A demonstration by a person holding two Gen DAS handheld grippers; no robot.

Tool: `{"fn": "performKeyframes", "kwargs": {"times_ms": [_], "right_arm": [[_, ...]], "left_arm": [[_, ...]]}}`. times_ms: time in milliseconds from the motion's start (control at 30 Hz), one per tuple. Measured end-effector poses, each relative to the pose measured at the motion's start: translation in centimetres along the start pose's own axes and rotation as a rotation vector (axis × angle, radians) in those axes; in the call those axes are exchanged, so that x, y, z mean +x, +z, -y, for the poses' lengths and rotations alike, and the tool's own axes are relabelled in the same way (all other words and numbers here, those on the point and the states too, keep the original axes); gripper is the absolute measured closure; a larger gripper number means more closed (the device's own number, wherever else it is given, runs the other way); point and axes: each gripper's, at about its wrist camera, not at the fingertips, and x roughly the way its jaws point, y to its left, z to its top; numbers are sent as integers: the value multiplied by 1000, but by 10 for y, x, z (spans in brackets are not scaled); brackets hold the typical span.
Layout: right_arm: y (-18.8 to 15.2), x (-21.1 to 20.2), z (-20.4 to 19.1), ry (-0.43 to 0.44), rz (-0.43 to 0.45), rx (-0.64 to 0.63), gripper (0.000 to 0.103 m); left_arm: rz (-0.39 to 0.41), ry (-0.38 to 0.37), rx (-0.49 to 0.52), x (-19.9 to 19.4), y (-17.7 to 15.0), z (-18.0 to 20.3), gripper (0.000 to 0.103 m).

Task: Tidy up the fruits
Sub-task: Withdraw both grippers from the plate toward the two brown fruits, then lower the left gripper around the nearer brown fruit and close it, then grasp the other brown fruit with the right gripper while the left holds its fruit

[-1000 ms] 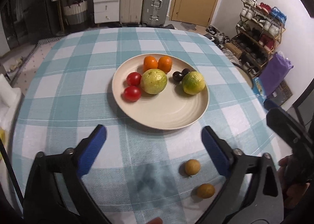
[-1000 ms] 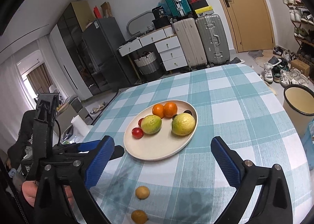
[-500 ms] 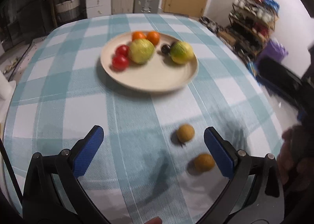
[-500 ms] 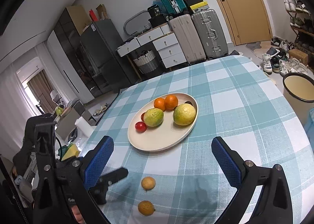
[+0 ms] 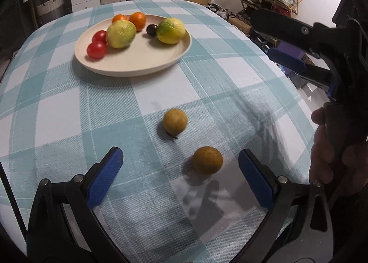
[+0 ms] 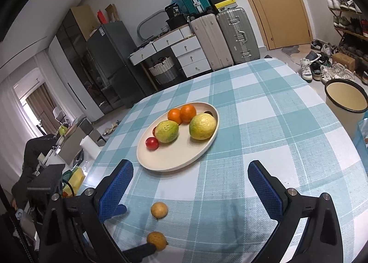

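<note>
While most of the fruit already sits on the plate at upper left, two small brown fruits remain on the tablecloth. The left gripper, jaws just narrowing but gripping nothing, brackets the nearer brown fruit at lower centre; the right gripper hangs wide, empty.

The left gripper fingers, just narrowing, and right gripper fingers are spread.
</note>
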Motion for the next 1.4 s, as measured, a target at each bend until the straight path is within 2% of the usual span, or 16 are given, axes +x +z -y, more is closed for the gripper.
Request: {"fn": "performKeyframes", "kwargs": {"times_ms": [33,100,233,333,367,400,633,900,1167,1267,1400], "right_arm": [[0,0,1,0,0,1,1],[-2,0,1,-2,-3,1,1],[-6,2,1,-1,-14,-1,1],[-7,2,0,0,-17,-3,1],[-8,1,0,0,-18,-4,1],[-8,1,1,-1,-18,-3,1],[-13,2,1,-4,-29,-3,1],[-24,10,-4,22,-74,-23,1],[-39,35,-25,65,-161,-89,2],[-44,46,-33,74,-200,-105,8],[-50,61,-41,75,-250,-125,23]], "left_arm": [[-2,-1,3,1,0,1,8],[-17,7,9,5,-1,2,26],[-14,-13,17,5,-3,3,42],[-7,-40,34,4,-4,5,62],[-11,-49,37,4,-4,5,73],[-13,-57,40,5,-5,5,77],[19,-138,7,-8,-5,-6,77],[71,-87,-64,-30,3,-43,77],[109,-48,-151,-44,3,-87,77],[118,-47,-183,-46,1,-99,77],[116,-51,-209,-44,1,-112,77]]}}
